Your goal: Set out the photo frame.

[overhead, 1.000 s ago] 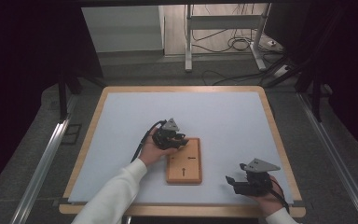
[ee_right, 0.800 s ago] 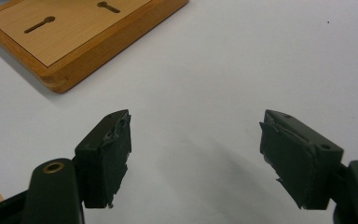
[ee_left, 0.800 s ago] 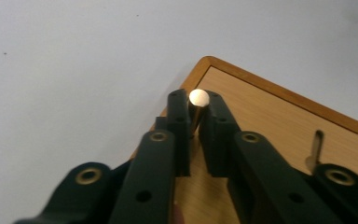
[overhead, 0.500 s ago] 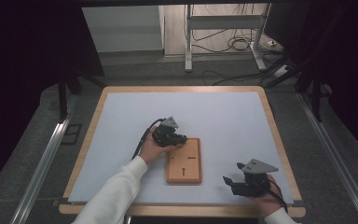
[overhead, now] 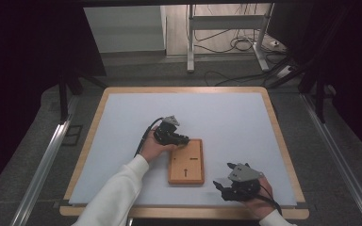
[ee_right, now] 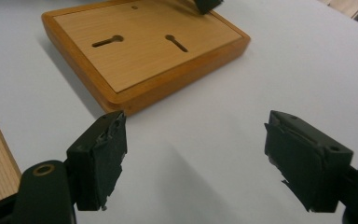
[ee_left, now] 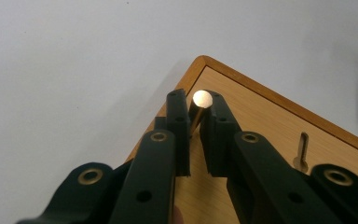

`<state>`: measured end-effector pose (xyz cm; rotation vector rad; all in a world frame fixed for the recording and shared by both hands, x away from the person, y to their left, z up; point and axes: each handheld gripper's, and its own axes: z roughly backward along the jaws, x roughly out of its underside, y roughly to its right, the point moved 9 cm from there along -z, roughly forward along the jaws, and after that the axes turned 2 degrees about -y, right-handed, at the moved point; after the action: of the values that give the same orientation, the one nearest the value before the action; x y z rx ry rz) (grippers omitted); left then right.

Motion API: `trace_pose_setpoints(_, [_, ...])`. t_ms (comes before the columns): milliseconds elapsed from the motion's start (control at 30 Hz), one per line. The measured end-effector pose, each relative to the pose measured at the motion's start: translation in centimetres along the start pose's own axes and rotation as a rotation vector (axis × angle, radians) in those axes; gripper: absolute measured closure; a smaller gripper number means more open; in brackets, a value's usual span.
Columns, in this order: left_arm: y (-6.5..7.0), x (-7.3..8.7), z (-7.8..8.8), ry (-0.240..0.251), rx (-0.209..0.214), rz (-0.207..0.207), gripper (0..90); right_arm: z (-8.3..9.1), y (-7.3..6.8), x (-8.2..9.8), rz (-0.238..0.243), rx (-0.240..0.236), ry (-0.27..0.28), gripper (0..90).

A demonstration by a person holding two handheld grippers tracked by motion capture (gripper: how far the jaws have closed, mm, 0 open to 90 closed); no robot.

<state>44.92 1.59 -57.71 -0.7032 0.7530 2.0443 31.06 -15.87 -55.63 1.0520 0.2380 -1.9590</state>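
Board: one flat rectangular wooden slab, rounded orange-brown rim, paler grained inset face. It lies on the pale matte table sheet, toward 6 o'clock of centre in the high view. Two keyhole-shaped slots cut in the face, counted in the right gripper view; a small round hole sits near the far edge there.

Peg: one short brass-coloured cylinder, smooth, its round end cap glaring white. It stands at the board's corner, at 11 o'clock of the board in the high view. Its lower shaft is hidden between the pads, so whether it sits in a hole cannot be told.

Left gripper: black hard-plastic jaws with brass rivets; they have just been closing, and now pinch the peg near its top.

Right gripper: jaws have just been opening and now stand spread wide over bare sheet, pads chipped and ragged at the edges, nothing between them. It sits at 4 o'clock of the board in the high view, apart from it.

One white sleeve, cut off at the bottom edge.
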Motion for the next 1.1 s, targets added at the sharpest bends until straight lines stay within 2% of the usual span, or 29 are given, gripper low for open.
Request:
trace_pose_setpoints(67, [-0.2,0.0,0.0,-0.01,0.006,-0.002,83.1,-0.5,-0.5,-0.4,0.028,0.005,-0.009,20.0])
trace_pose_setpoints(167, [-0.2,-0.1,0.0,-0.004,0.026,0.025,83.0,-1.4,-1.5,-1.0,0.08,0.012,-0.023,18.8])
trace_pose_setpoints(300, [-0.3,-0.2,0.0,-0.013,0.037,0.034,82.8,-2.5,-2.7,-1.9,0.139,0.022,-0.035,15.3])
trace_pose_setpoints(367, [-0.3,-0.2,0.0,-0.017,0.043,0.044,82.7,-3.2,-2.9,-2.3,0.154,0.057,-0.041,11.0])
trace_pose_setpoints(500, [-0.5,-0.3,0.0,-0.029,0.05,0.053,82.9,-4.4,-3.4,-2.8,0.177,0.1,-0.066,9.1])
trace_pose_setpoints(633, [-0.5,-0.4,0.0,-0.027,0.055,0.065,82.9,-5.6,-4.2,-3.1,0.207,0.087,-0.089,8.2])
trace_pose_setpoints(733, [-0.6,-0.3,0.0,-0.033,0.063,0.065,82.8,-6.3,-4.5,-3.2,0.255,0.123,-0.099,9.1])
trace_pose_setpoints(833, [-0.6,-0.4,0.0,-0.026,0.062,0.074,83.0,-6.7,-4.7,-3.6,0.262,0.146,-0.09,10.0])
trace_pose_setpoints(900, [-0.6,-0.3,0.0,-0.023,0.063,0.077,83.3,-6.7,-4.7,-3.9,0.29,0.173,-0.08,11.5])
trace_pose_setpoints(1000, [-0.7,-0.4,0.0,-0.014,0.034,0.068,84.7,-6.4,-4.7,-4.3,0.341,0.204,-0.082,22.1])
trace_pose_setpoints(1100, [-0.7,-0.4,0.0,-0.008,0.017,0.064,84.9,-6.0,-4.8,-4.8,0.347,0.194,-0.072,31.5])
